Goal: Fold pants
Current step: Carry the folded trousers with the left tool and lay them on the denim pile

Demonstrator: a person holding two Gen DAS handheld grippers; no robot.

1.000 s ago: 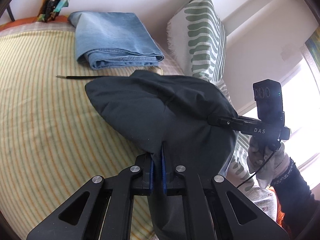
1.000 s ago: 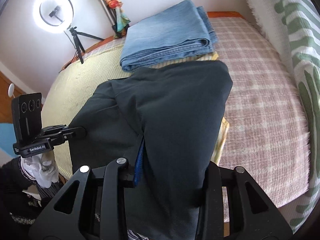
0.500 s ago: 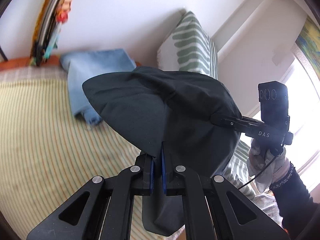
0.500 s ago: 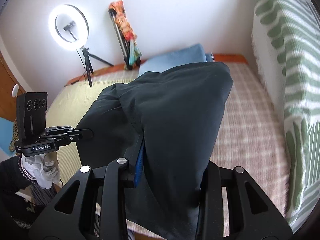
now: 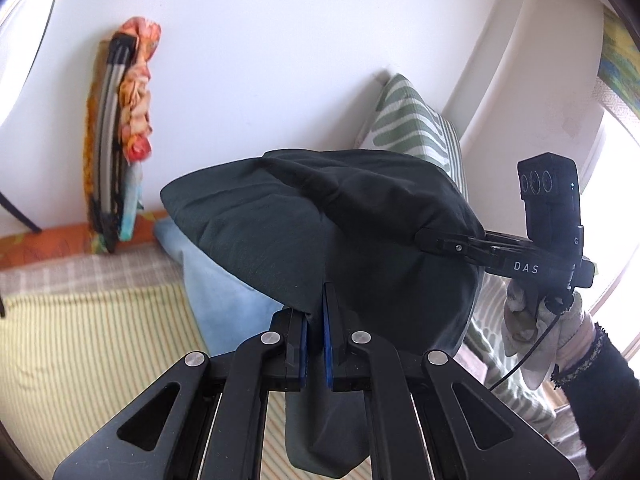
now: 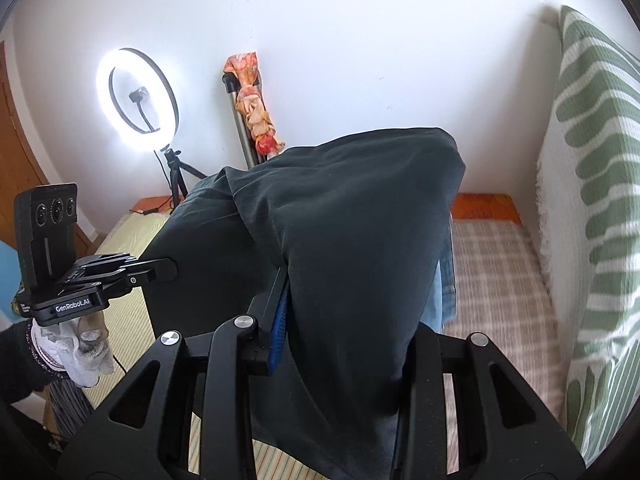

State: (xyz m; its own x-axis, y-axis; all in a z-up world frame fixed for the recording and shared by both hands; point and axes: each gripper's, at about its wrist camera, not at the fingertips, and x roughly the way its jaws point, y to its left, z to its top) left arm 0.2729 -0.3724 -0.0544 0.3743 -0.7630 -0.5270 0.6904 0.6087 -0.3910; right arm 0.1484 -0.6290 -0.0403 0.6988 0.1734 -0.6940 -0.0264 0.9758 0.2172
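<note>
A: Two blue pads of our left gripper [image 5: 315, 334] pinch the edge of the dark pants [image 5: 320, 220], which balloon up off the striped bedspread [image 5: 92, 340]. We see our right gripper [image 5: 428, 237] clamped on the cloth's far side, folded jeans [image 5: 216, 300] behind.

B: From the right wrist, our right gripper [image 6: 344, 312] is buried in the dark pants [image 6: 352, 240]; the fabric fills the jaws, one blue pad showing. Our left gripper [image 6: 170, 269] bites the opposite edge. We see a ring light [image 6: 138, 96] and leaf-print cushion [image 6: 592, 200] behind.
</note>
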